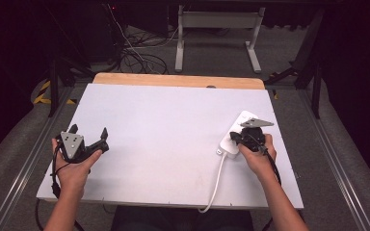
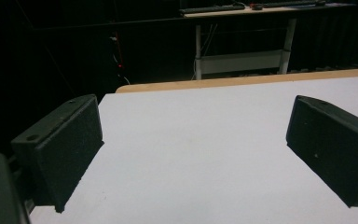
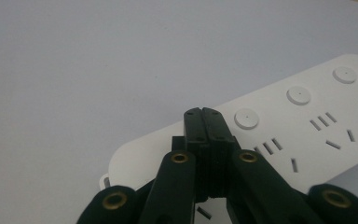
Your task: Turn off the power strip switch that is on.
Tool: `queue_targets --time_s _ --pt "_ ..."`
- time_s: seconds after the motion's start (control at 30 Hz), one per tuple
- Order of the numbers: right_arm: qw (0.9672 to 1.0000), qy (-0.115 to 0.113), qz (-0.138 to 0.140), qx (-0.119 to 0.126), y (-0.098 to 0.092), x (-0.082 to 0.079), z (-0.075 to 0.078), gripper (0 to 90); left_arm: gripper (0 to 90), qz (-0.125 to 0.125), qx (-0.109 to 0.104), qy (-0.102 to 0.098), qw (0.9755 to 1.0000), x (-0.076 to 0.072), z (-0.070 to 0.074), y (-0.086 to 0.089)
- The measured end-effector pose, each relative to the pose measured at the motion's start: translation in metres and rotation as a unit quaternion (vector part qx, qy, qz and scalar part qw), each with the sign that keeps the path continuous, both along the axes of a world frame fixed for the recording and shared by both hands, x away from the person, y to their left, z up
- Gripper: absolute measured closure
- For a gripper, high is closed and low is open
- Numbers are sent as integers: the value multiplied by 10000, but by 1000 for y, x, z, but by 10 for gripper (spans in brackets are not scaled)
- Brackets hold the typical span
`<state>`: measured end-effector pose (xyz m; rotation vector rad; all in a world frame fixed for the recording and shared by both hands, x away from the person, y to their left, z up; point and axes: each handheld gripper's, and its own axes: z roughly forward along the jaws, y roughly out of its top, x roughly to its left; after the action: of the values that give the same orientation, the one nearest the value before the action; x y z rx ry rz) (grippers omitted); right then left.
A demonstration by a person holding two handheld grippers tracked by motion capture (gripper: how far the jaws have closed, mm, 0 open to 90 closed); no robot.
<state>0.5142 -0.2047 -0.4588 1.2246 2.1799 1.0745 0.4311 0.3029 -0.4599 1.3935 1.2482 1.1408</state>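
While my left gripper [image 1: 90, 138] gapes wide near the table's [image 1: 173, 115] left edge, my right gripper's [image 3: 203, 113] pressed-together jaws hover over the smooth white power strip [image 3: 317, 116].

White board [image 1: 173, 139] covers the table, wood edge [image 1: 178, 80] showing at far side. Left hand [image 1: 72, 168] near board's front-left corner holds left gripper [image 1: 87, 137], jaws spread wide, nothing btwn them. Right hand [image 1: 257, 156] at right side holds right gripper [image 1: 234, 138] over a white power strip [image 1: 241, 126], tips at the strip's near end; jaw gap too small to judge. White cord [image 1: 217, 185] runs from strip off the front edge. Cables [image 1: 135, 53] and a desk frame [image 1: 217, 29] on floor beyond.
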Motion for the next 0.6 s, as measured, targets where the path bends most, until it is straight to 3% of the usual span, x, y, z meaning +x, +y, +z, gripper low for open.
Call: queue_targets --time_s 0.33,0.6 --pt "9999 -27 35 -102 6 -1 -4 900 43 8 -10 11 10000 0 0 0" --pt "9997 0 -237 16 9 -3 -8 900 45 -8 1 13 10000 -1 1 0"
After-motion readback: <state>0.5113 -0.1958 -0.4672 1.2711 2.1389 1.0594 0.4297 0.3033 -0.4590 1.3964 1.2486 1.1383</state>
